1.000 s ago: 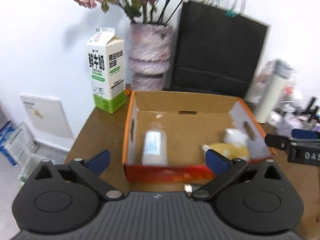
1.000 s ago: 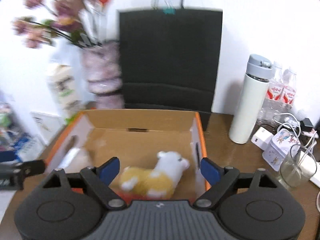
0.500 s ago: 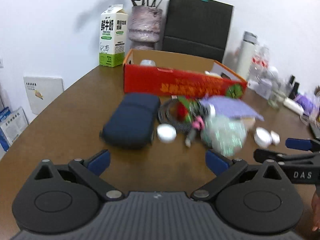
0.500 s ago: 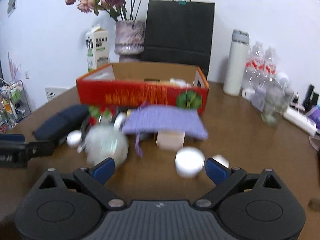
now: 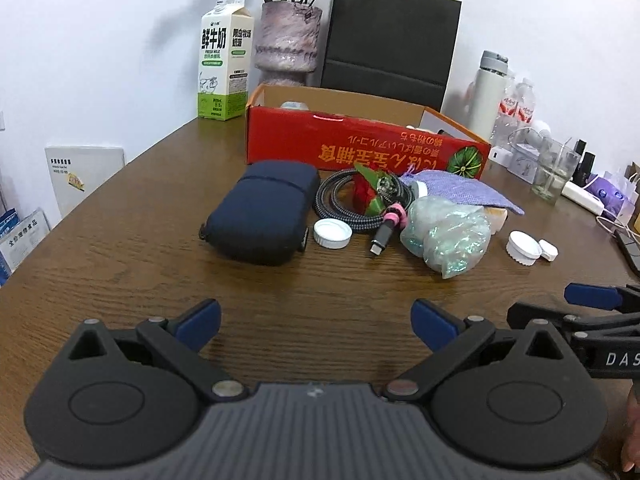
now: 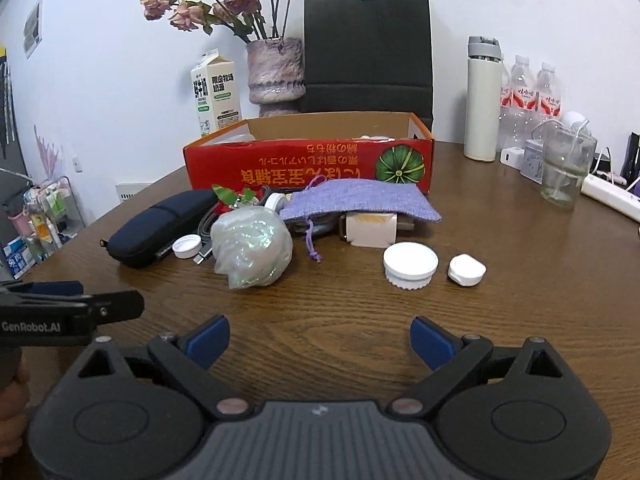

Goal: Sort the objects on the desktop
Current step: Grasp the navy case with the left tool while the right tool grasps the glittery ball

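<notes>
A red cardboard box (image 5: 360,148) (image 6: 308,168) stands open at the back of the brown table. In front of it lie a navy zip case (image 5: 260,212) (image 6: 160,228), a coiled braided cable (image 5: 352,208), a red-green toy (image 5: 370,192), a purple drawstring pouch (image 6: 360,202) (image 5: 460,192), a shiny crumpled bag (image 6: 252,246) (image 5: 446,236), a cream block (image 6: 370,230) and white lids (image 6: 410,264) (image 5: 332,233). My left gripper (image 5: 316,322) is open and empty, low near the table's front. My right gripper (image 6: 320,340) is open and empty beside it.
A milk carton (image 5: 224,60), a vase of dried roses (image 6: 276,72) and a black paper bag (image 6: 368,52) stand behind the box. A white flask (image 6: 482,100), water bottles (image 6: 532,92), a glass (image 6: 566,168) and a power strip (image 6: 608,196) are at the right.
Both grippers have pulled back from above the box and dropped low to the table's near side. The clutter in front of the box has come into view. Both stay open.
</notes>
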`<state>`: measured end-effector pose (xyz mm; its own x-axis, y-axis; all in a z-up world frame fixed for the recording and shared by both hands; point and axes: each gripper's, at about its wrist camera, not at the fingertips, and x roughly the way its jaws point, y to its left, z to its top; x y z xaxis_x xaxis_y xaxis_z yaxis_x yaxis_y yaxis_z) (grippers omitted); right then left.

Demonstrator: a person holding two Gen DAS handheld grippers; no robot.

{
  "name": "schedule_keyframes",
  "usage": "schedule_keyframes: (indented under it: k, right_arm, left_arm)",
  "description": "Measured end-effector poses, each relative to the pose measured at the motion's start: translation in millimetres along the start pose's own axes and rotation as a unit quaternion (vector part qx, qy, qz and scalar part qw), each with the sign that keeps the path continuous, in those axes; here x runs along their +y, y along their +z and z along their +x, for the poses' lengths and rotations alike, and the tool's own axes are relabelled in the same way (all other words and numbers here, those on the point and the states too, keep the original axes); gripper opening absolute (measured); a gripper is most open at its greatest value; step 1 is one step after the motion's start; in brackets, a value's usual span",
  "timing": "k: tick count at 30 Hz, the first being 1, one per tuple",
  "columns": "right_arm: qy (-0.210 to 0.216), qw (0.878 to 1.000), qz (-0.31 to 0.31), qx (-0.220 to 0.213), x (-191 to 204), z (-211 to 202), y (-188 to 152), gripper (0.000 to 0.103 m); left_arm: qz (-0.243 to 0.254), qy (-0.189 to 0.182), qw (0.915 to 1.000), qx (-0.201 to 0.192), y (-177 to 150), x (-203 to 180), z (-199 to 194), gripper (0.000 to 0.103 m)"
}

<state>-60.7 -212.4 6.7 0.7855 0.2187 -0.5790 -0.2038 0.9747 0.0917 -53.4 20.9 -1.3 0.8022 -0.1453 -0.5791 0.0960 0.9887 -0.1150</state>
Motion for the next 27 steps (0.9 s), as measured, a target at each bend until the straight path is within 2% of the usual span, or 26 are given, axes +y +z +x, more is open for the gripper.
schedule_keyframes:
  k: [4, 5, 8, 10, 14, 17, 18, 22, 24, 25, 27]
  right_arm:
    - [0.008, 1.000, -0.004, 0.001, 3.3, 2.4, 1.7, 0.093]
    - [0.013, 1.000, -0.014, -0.002, 5.2, 3.0, 3.9, 0.093]
    - [0.009, 0.997, -0.073, -0.004, 15.3, 5.7, 19.4, 0.091]
    - [0.014, 0.993, -0.113, -0.015, 22.8, 6.7, 33.0, 0.091]
    - [0.055, 0.989, -0.134, -0.020, 31.3, 24.6, 56.6, 0.089]
    - [0.074, 0.991, -0.112, -0.003, 34.2, 44.6, 62.4, 0.070]
    - [0.079, 0.991, -0.104, 0.004, 34.2, 49.4, 62.0, 0.067]
    - [0.077, 0.992, -0.095, 0.011, 31.8, 55.3, 52.5, 0.063]
    - [0.073, 0.994, -0.084, 0.011, 27.3, 54.8, 48.7, 0.046]
    - [0.074, 0.994, -0.075, 0.011, 24.8, 53.4, 47.7, 0.046]
    - [0.071, 0.995, -0.067, 0.005, 21.6, 50.0, 46.5, 0.045]
  left_arm:
    - [0.003, -0.008, 0.9999, -0.008, 1.5, 0.9, -0.7, 0.103]
    - [0.018, -0.008, 0.9997, -0.013, 4.0, 0.2, -1.1, 0.103]
    - [0.076, 0.024, 0.9956, -0.049, 19.6, -4.9, -4.5, 0.103]
    - [0.099, 0.035, 0.9929, -0.056, 34.8, -0.9, 0.1, 0.103]
    - [0.085, 0.047, 0.9943, -0.044, 63.2, 15.8, 30.7, 0.103]
    - [0.049, 0.009, 0.9987, -0.013, 80.7, 31.8, 57.6, 0.103]
    - [0.041, -0.003, 0.9992, -0.006, 85.1, 35.4, 66.5, 0.103]
    - [0.047, 0.001, 0.9989, -0.003, 89.9, 33.6, 85.5, 0.103]
    - [0.059, -0.009, 0.9982, -0.005, 88.8, 32.1, 89.2, 0.103]
    - [0.065, -0.010, 0.9979, -0.004, 87.8, 30.4, 92.0, 0.101]
    - [0.069, -0.006, 0.9976, 0.010, 85.0, 28.8, 98.6, 0.089]
